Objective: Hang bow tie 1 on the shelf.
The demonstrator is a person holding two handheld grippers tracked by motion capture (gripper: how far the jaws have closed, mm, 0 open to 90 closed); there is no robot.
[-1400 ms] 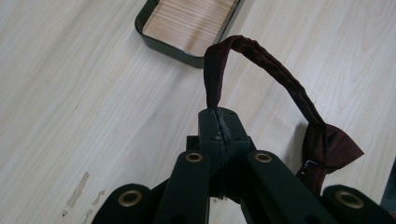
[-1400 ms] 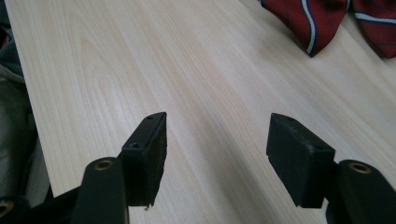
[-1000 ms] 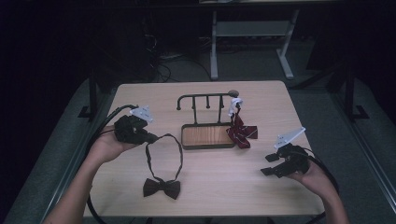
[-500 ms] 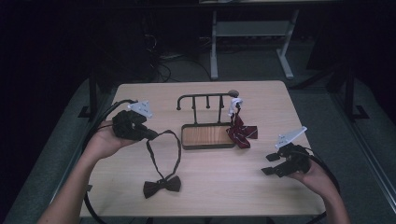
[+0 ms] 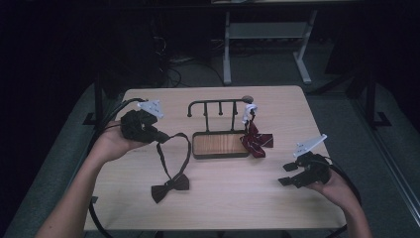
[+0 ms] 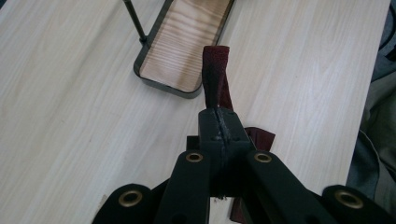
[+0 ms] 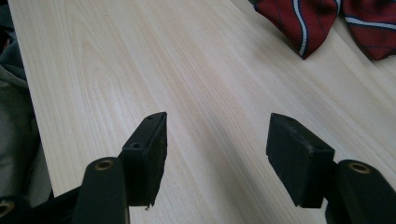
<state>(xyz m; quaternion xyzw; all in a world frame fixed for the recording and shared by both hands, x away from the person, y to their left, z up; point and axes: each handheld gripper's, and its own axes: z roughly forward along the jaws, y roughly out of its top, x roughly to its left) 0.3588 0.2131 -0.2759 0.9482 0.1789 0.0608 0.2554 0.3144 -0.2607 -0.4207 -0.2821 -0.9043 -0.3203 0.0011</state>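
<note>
Left gripper (image 5: pixel 141 125), left of the rack (image 5: pixel 220 130), has its jaws pinched tight on the strap (image 6: pixel 215 79) of the dark bow tie (image 5: pixel 170 187); the loop is lifted, the bow lying on the table (image 5: pixel 237 198) forward-left of the rack. Right gripper (image 5: pixel 297 173) rests right of the rack, jaws wide apart, holding nothing. Striped red tie (image 5: pixel 256 140) already hangs at the rack's right end. Judging by that, one tie is hung and one remains. Strap clasp hard to make out.
</note>
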